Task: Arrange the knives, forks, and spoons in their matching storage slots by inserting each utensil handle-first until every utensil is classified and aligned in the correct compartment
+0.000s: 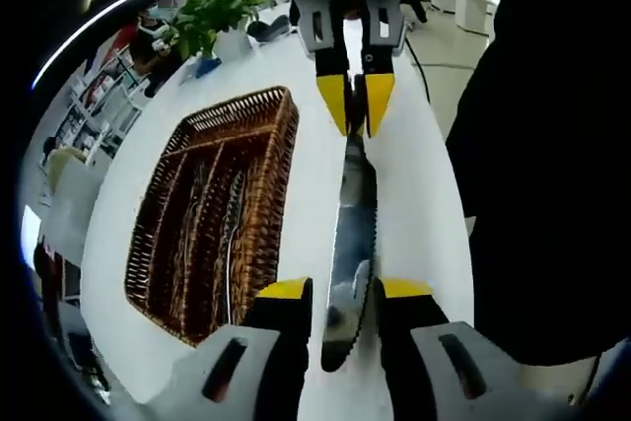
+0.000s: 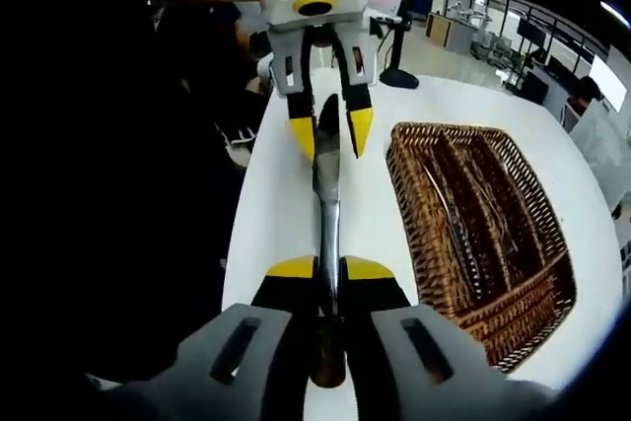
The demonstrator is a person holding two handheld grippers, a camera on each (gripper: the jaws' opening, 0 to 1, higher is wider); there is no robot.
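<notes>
Knife [image 1: 351, 263] held at both ends above the white table [image 1: 414, 165]: right tongs [image 2: 328, 268] clamp the handle end, left tongs [image 1: 341, 288] grip the serrated blade, likely a handover to re-orient it handle-first. Steel blade, serrated, dark handle tip. Wicker tray [image 2: 434, 273] just beside, with cutlery already in its slots.

The white table [image 2: 296, 194] lies bare in the strip between the wicker tray [image 2: 473, 224] and the person's dark clothing [image 2: 128, 194], which walls off the table edge. The knife [image 2: 327, 194], held between both grippers, lies along that strip. Beyond the tray's far end, a potted plant [image 1: 212, 12] stands near the table's far edge
</notes>
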